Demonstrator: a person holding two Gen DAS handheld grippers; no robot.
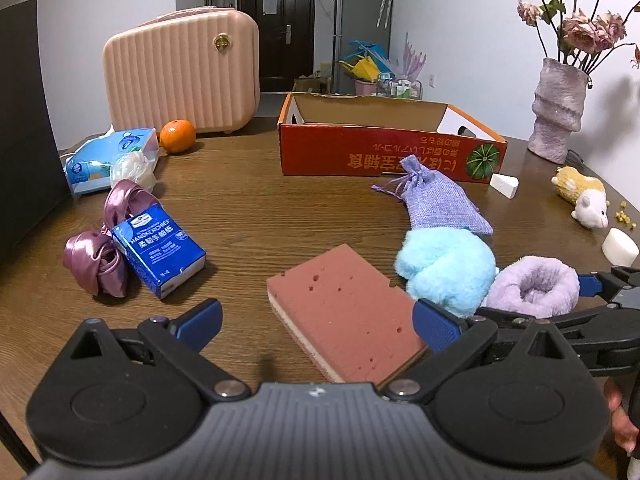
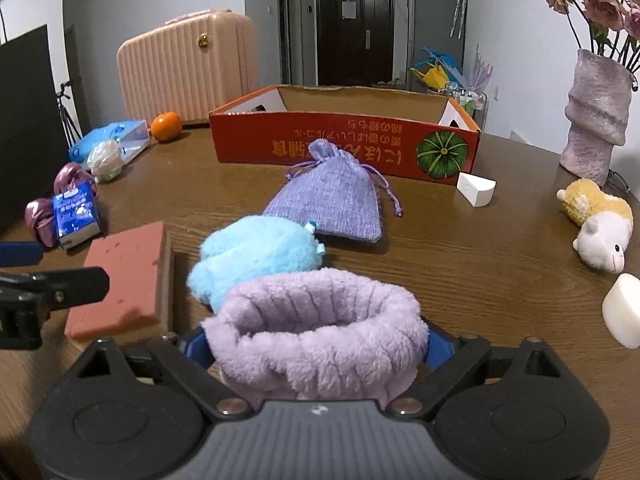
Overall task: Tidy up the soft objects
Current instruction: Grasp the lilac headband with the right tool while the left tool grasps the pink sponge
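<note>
My left gripper [image 1: 318, 324] is open over a reddish sponge [image 1: 344, 312] that lies flat on the brown table [image 1: 248, 208]; its right pad is near the sponge's right edge. My right gripper [image 2: 316, 346] has a purple fluffy ring [image 2: 316, 320] between its blue pads, which touch the fluff on both sides. In the left wrist view that ring [image 1: 532, 290] sits at the right, beside a light blue plush ball [image 1: 444, 268]. A lilac drawstring pouch [image 2: 332, 204] lies further back. Behind it stands an open red cardboard box [image 2: 344, 144].
A plush toy [image 2: 600, 232], white blocks [image 2: 476, 188] and a vase [image 2: 596, 120] stand on the right. On the left lie a blue tissue pack [image 1: 160, 252], satin ribbon [image 1: 96, 264], wipes pack [image 1: 108, 156], an orange [image 1: 177, 136] and a pink case [image 1: 180, 76].
</note>
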